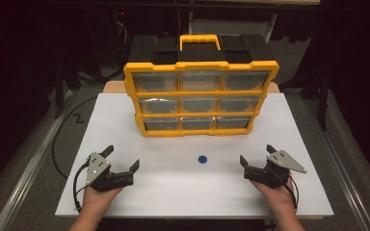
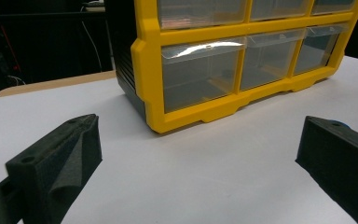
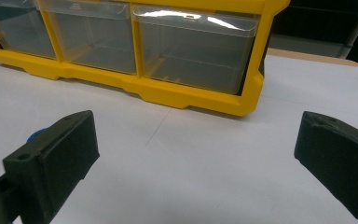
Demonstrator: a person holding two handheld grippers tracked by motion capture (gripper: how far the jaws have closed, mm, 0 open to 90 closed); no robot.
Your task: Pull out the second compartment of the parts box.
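1. Near the front edge of the white tabletop (image 1: 125,115), between the two grippers and a little closer to the right one, lies a small blue disc (image 1: 202,159), flat on the surface and touching nothing else.
2. Toward the back edge stands a yellow-framed drawer organizer (image 1: 201,96) with a yellow carry handle (image 1: 200,41) on top and three rows of three clear drawers, all pushed in as far as can be told.
3. The left gripper (image 1: 123,159) rests by the front left corner, its fingers (image 2: 56,158) spread wide with nothing between them.
4. The right gripper (image 1: 256,156) rests by the front right corner, its fingers (image 3: 51,158) likewise wide apart and empty; in the right gripper view the disc peeks out just behind the left-hand finger.
5. The disc looks thin, stiff and light, so weight should be no trouble; the difficulty is probably its low profile on a smooth top, where the fingers could slide over it or skid it away.
6. A grip across its rim, with the fingers brought down touching the tabletop on both sides, seems the likeliest hold.
7. The clear drawers (image 2: 200,74) look like thin, rigid plastic with a small lip along the top front edge, the natural place to pull.
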